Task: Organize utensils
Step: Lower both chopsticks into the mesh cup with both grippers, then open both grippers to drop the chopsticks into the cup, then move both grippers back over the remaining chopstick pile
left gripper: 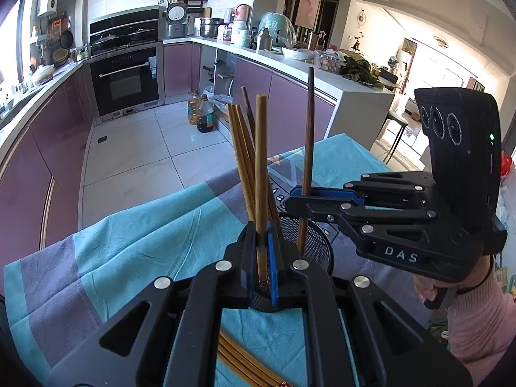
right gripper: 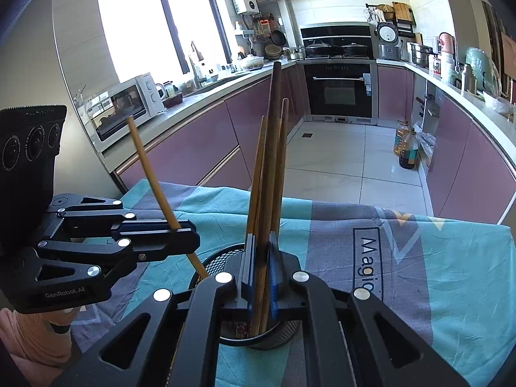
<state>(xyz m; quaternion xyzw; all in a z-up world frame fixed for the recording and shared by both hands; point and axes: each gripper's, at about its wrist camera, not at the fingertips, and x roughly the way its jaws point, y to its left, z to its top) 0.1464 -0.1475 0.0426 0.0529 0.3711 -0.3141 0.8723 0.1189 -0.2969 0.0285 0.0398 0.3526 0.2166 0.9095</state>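
Observation:
A black mesh holder (left gripper: 314, 242) (right gripper: 222, 259) stands on the teal and grey tablecloth (left gripper: 129, 242), with several wooden chopsticks (left gripper: 240, 148) upright in it. My left gripper (left gripper: 262, 229) (right gripper: 190, 240) is shut on a light wooden chopstick (left gripper: 261, 161) (right gripper: 145, 167), whose lower end dips to the holder's rim. My right gripper (right gripper: 262, 238) (left gripper: 295, 201) is shut on a dark brown chopstick (right gripper: 272, 148) (left gripper: 308, 142), held nearly upright with its lower end inside the holder. Both grippers hang over the holder, close together.
More chopsticks (left gripper: 238, 361) lie on the cloth near me. The table's far edge (right gripper: 387, 209) drops to a tiled floor with oil bottles (left gripper: 200, 113). Purple kitchen cabinets and an oven (right gripper: 338, 87) ring the room. A hand in a pink sleeve (left gripper: 474, 316) holds the right gripper.

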